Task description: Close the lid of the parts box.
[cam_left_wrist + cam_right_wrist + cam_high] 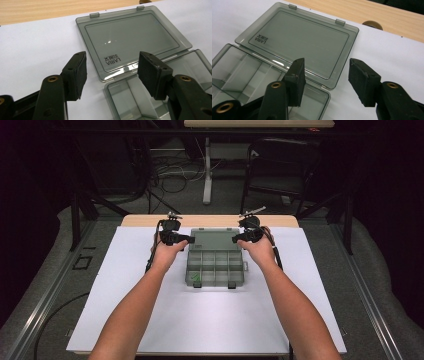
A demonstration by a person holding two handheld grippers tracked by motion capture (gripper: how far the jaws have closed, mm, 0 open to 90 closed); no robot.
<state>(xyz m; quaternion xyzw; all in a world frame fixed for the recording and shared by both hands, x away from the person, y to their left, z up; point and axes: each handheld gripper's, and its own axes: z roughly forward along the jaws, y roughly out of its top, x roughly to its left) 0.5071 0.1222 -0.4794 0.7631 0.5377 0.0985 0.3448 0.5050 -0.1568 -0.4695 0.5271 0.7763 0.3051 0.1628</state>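
— Both tongs gape, holding nothing: left gripper (186,239) at the lid's left edge, right gripper (236,239) at its right edge.

— Where's the box?

— Box (214,268) sits mid-table on the white sheet (125,285), open, its lid (214,240) folded back flat on the far side, latches (231,284) toward the person.

— Which way does it run?

— The lid's long axis runs left to right, hinge along its near edge. In the left gripper view the lid (132,40) lies ahead, beyond the jaws, just above the hinge corner; same in the right gripper view (299,42).

— Which hand's nearer?

— Neither; they flank it evenly. I'd judge the lid wants lifting from both ends and swinging toward the person.

— Anything inside?

— Something small and green (196,279) in a near-left compartment; too small to tell.
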